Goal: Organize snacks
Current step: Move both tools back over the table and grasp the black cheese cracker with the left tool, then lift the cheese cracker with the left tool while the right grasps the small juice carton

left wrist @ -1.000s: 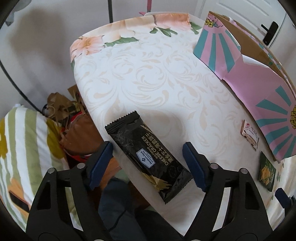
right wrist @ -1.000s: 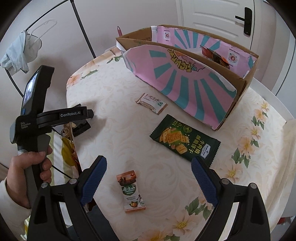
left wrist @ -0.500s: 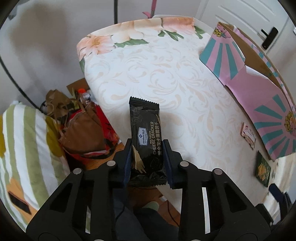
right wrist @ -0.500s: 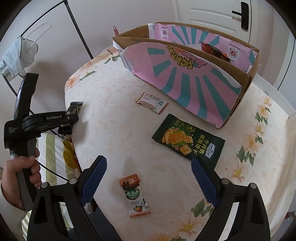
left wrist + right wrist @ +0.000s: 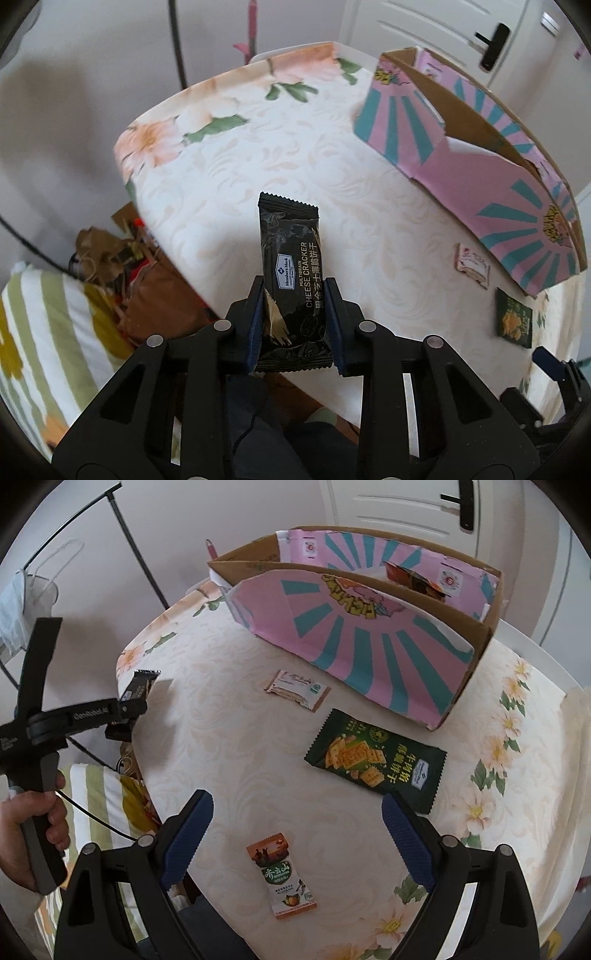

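Left gripper (image 5: 293, 325): jaws pressed onto the lower half of the black cheese cracker packet (image 5: 291, 273), which stands nearly upright between the pads, top seam free, lifted clear of the table (image 5: 229, 173) near its left edge. In the right wrist view the same packet (image 5: 142, 685) sits at the tip of the left tool, well apart from the box. Judgement: step in hand is the carry to the pink-and-teal cardboard box (image 5: 369, 642). To do it well, keep the pinch firm but not crushing, since crackers break; bring the packet over the near wall before lowering, and release only once it is inside the opening. Moving right across the table: small beige wrapper (image 5: 299, 690) lies just beside the box front; green cracker bag (image 5: 376, 760) lies flat near the box's right corner; orange-and-green sachet (image 5: 282, 875) lies nearest, between the fingers of the right gripper (image 5: 295, 834), which hovers spread wide, holding nothing. Box contents: one orange packet (image 5: 410, 578) leans in the rear compartment; front compartment interior is hidden by its wall, cannot tell.
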Demonstrator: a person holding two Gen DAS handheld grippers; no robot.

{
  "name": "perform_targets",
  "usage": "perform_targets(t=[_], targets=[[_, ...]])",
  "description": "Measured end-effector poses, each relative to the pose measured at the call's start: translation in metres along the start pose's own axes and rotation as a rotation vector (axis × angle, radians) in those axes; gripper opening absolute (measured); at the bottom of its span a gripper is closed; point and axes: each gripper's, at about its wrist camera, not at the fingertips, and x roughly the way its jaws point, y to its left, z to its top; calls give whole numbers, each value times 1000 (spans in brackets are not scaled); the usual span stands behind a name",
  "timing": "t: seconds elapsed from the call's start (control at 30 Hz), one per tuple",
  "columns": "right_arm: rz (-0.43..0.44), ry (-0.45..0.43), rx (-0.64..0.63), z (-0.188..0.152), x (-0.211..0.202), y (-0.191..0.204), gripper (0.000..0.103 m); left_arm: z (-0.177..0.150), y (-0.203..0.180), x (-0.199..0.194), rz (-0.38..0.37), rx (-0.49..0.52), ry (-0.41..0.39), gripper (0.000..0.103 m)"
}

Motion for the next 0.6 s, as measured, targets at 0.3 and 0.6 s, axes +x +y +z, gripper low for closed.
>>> perform_targets(t=[0.3, 0.6], targets=[[-57, 30, -150, -28, 8, 17, 72, 9, -11, -2, -84, 87, 12, 27], [-48, 54, -266, -48, 9, 23, 37, 8, -15, -16, -119, 110, -4, 27]])
